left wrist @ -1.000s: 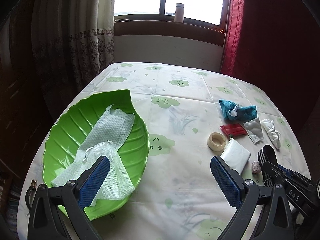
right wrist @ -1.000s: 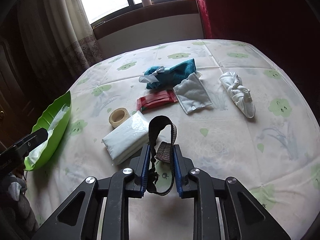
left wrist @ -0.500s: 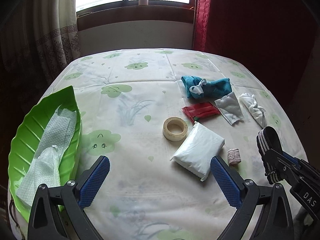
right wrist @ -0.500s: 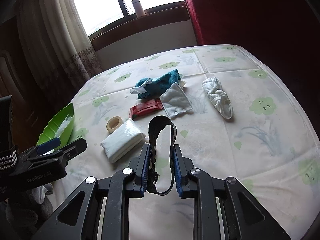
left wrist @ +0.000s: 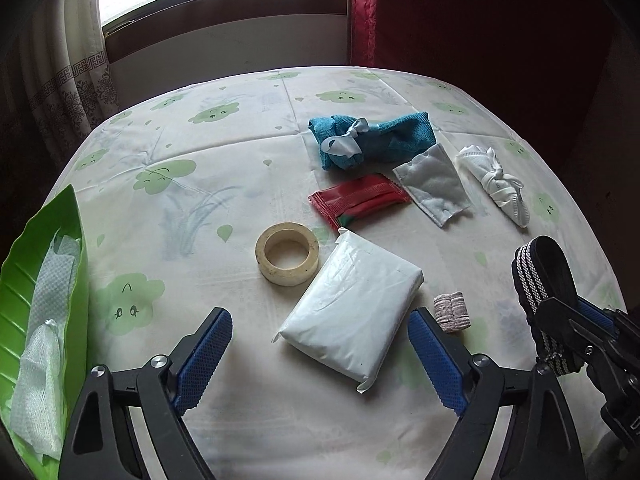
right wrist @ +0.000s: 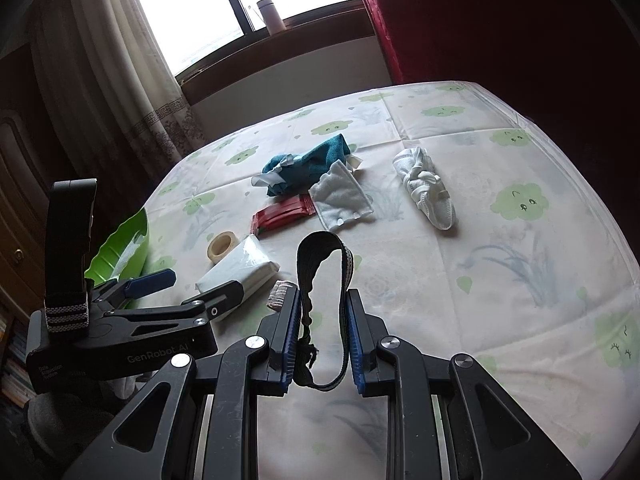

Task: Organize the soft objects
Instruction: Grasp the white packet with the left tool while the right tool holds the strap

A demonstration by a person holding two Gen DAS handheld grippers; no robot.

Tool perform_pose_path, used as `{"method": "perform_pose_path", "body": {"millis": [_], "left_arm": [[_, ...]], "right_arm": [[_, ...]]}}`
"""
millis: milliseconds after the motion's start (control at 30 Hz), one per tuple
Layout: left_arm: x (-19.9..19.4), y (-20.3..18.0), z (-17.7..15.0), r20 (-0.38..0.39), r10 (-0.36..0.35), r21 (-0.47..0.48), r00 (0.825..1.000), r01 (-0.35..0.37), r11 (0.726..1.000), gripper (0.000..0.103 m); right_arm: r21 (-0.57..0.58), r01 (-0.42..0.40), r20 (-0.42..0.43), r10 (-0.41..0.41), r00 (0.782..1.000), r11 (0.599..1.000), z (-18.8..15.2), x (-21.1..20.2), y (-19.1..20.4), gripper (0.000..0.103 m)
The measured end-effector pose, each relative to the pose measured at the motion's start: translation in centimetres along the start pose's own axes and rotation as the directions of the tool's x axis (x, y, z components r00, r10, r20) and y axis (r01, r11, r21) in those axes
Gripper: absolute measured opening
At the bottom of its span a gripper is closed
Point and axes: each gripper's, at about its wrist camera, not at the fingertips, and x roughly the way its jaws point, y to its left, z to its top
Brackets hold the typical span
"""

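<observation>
At the far left edge of the surface [left wrist: 248,168], which is covered by a cloth printed with green clouds, sits a green leaf-shaped tray [left wrist: 24,264] holding white mesh cloths [left wrist: 44,320]. The left gripper [left wrist: 320,356] hangs low over the surface with its blue-padded jaws spread wide and nothing between them; a white plastic-wrapped pack [left wrist: 356,304] lies flat just ahead of the gap, nearer the right pad. Just beyond the pack's left corner is a roll of pale tape [left wrist: 287,253], lying flat, and touching the pack's far corner is a red foil packet [left wrist: 360,199]. Farther back lies a teal cloth bundle [left wrist: 376,140] tied with a white ribbon, with a grey-white pouch [left wrist: 434,186] overlapping its right end and the red packet's right end. Right of the pouch, apart from it, lies a knotted white sock [left wrist: 496,186]. A small pinkish knit roll [left wrist: 451,312] rests just right of the pack. At the far right, the right gripper [right wrist: 322,334] is clamped on a black elastic band [right wrist: 324,280] with striped edging, whose loop stands up above the pads, held clear of the surface.
</observation>
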Motion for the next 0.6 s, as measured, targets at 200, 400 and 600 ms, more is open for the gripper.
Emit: {"method": "perform_pose_path", "body": {"millis": [200,400,600], "left_arm": [[0.5,-0.5,0.1,-0.003,-0.023,0.019,1.000,0.023,1.000,0.068],[-0.2,-0.5,-0.2,0.008,-0.056,0.014,0.998,0.056,0.998,0.058],[-1.6,-0.3,-0.7,0.037,-0.067,-0.009,0.997,0.067,0.998,0.058]], "right_arm": [[0.001,-0.002,-0.003,0.002,1.000,1.000,-0.1,0.1,-0.1,0.023],[0.000,0.000,-0.007,0.000,1.000,1.000,-0.2,0.3,0.0,0.023],[0.000,0.001,-0.007,-0.001,1.000,1.000,-0.4,0.2,0.2,0.023]]}}
